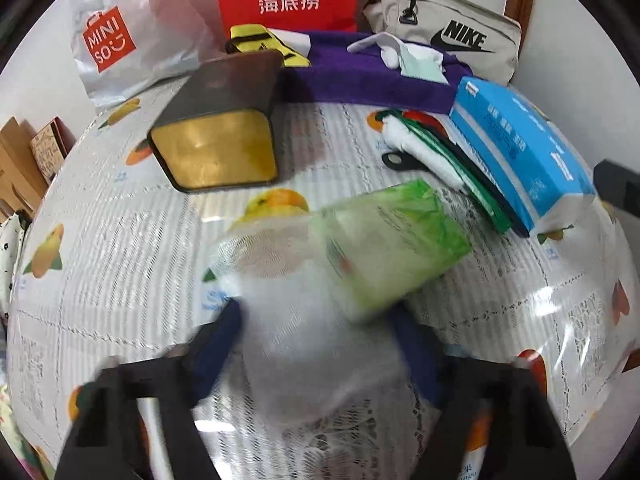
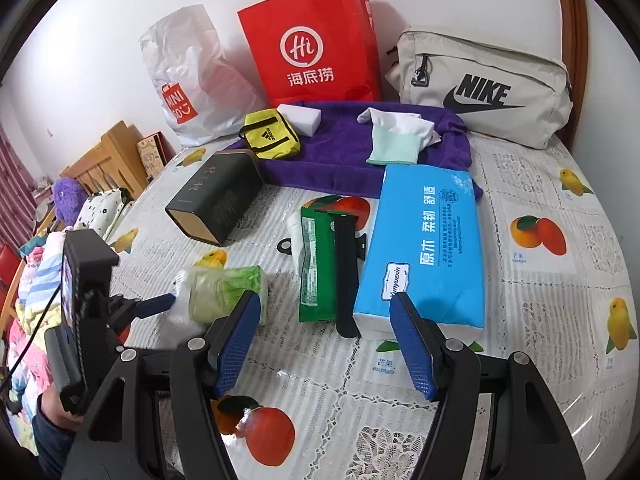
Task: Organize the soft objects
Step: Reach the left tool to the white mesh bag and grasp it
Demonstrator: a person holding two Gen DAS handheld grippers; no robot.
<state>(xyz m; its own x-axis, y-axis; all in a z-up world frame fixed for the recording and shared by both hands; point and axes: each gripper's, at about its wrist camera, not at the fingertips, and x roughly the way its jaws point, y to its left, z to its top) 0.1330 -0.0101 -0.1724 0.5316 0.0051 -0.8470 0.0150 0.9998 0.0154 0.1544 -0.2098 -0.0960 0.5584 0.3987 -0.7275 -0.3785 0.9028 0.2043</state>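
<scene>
Cloth, crinkly film and dull tin on a glossy worktop

The worktop (image 2: 532,184) wears clear shiny plastic over lace. The green pack (image 2: 224,288) is glossy film, its white end gauzy; the blue tissue pack (image 2: 428,248) is smooth plastic. The tin box (image 2: 216,196) is matt dark with brassy metal inside. The purple towel (image 2: 344,148) is plush cloth, the red bag (image 2: 316,40) smooth paper.

Home bedroom: wooden bedframe (image 2: 108,156), bedding (image 2: 32,280).
</scene>
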